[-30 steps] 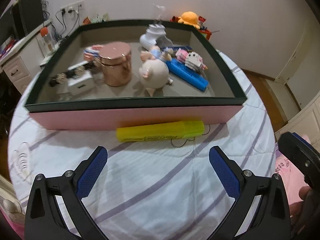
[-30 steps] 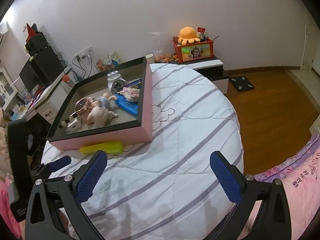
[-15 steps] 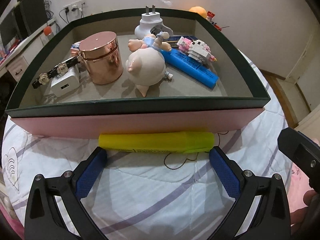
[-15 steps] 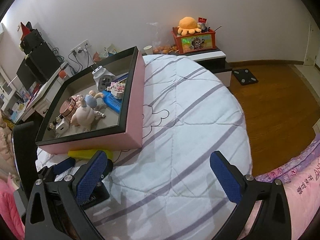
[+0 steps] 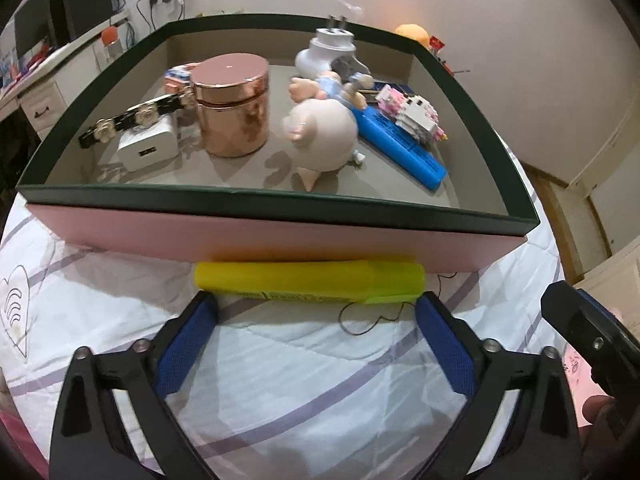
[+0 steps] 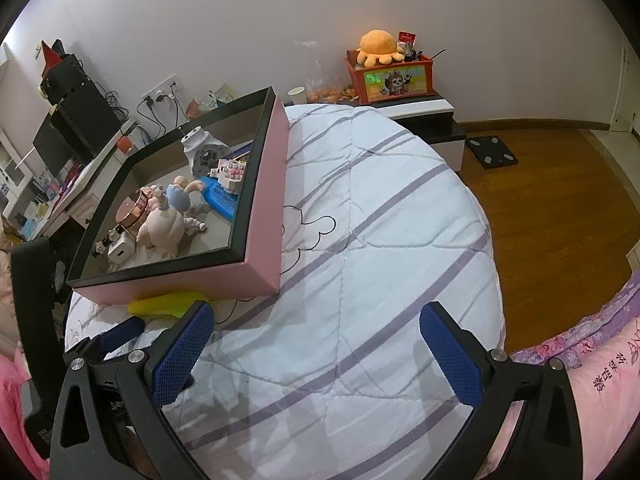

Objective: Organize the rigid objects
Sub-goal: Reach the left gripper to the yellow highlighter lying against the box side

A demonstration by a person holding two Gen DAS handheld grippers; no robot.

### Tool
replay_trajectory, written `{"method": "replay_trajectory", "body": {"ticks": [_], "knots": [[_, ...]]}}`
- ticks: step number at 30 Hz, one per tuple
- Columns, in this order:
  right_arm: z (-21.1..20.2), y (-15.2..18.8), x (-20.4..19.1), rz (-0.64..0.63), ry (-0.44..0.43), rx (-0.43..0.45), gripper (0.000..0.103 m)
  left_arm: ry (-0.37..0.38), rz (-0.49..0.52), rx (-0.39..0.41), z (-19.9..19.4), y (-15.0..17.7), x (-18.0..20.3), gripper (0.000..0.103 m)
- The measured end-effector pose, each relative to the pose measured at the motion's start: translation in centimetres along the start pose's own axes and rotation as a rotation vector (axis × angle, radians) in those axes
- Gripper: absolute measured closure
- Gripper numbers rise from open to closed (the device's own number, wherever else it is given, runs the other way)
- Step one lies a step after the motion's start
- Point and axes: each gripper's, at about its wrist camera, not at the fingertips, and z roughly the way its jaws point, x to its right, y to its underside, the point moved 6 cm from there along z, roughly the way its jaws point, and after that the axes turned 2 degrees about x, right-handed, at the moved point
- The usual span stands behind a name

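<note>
A yellow highlighter (image 5: 312,280) lies on the striped bedspread, tight against the front wall of the pink box (image 5: 280,236). My left gripper (image 5: 316,304) points down at it. The blue fingertips (image 5: 204,308) stand just below its two ends, and the jaws are closing without pressing on it. The right wrist view shows the highlighter (image 6: 164,304) with a left finger beside it. My right gripper (image 6: 316,312) hangs open over the bare bedspread, nothing between its pads. Inside the box are a copper jar (image 5: 230,104), a pig figure (image 5: 324,136) and a blue highlighter (image 5: 400,148).
The box (image 6: 264,200) also holds a white charger (image 5: 148,148), a block figure (image 5: 412,112), a white plug adapter (image 5: 330,50) and a flowered hair clip (image 5: 132,120). A desk with monitors (image 6: 76,128) stands left. A toy crate (image 6: 390,76) sits beyond the bed, wood floor at right.
My left gripper has moved forward until its tips flank the yellow highlighter, and its jaws have narrowed a little. The right gripper sank slightly, then held still.
</note>
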Motion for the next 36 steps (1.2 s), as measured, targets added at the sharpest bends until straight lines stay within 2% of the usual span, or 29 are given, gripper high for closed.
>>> {"method": "replay_trajectory", "body": {"ticks": [3,6,7,8,9,10,11,13,20,24,28,30,32,36], "knots": [[0.0,0.1,-0.4,-0.012,0.0,-0.004,0.0,-0.008,0.009,0.006,-0.6,0.4,-0.8,0.024],[0.1,0.3,-0.9,-0.016,-0.009,-0.006,0.0,-0.008,0.009,0.008,-0.9,0.5,-1.4,0.03],[0.1,0.3,-1.1,-0.02,-0.011,-0.007,0.0,-0.009,0.022,0.001,-0.9,0.6,-1.4,0.028],[0.0,0.3,-1.3,-0.024,-0.014,-0.007,0.0,-0.013,0.044,-0.007,-0.8,0.6,-1.2,0.022],[0.0,0.3,-1.6,-0.03,-0.016,-0.006,0.0,-0.025,0.064,-0.013,-0.5,0.6,-1.0,0.01],[-0.1,0.3,-1.8,-0.036,-0.018,-0.004,0.0,-0.059,0.073,-0.019,-0.5,0.6,-1.5,0.003],[-0.1,0.3,-2.0,-0.039,-0.019,-0.003,0.0,-0.097,0.075,-0.028,-0.3,0.7,-1.7,0.0],[-0.2,0.3,-2.2,-0.045,-0.017,-0.003,0.0,-0.139,0.087,-0.031,0.0,0.9,-1.8,0.0],[0.0,0.3,-2.2,-0.043,-0.006,-0.008,0.0,-0.108,-0.019,0.008,-0.6,0.3,-3.5,0.0],[0.0,0.3,-2.7,-0.059,-0.006,-0.01,0.0,-0.075,-0.073,0.02,-1.3,0.6,-6.1,0.0],[0.2,0.2,-3.1,-0.066,-0.009,-0.013,0.0,-0.124,-0.103,0.008,-2.3,1.6,-8.2,0.0],[0.4,0.2,-3.5,-0.071,-0.012,-0.016,0.0,-0.111,-0.127,0.012,-2.3,1.5,-8.3,0.0],[0.6,0.2,-3.9,-0.077,-0.015,-0.02,0.0,-0.107,-0.118,0.005,-2.0,1.2,-8.1,0.0],[0.6,0.3,-5.0,-0.097,-0.021,-0.021,0.0,-0.138,-0.033,-0.011,-1.2,1.0,-6.1,0.0]]}}
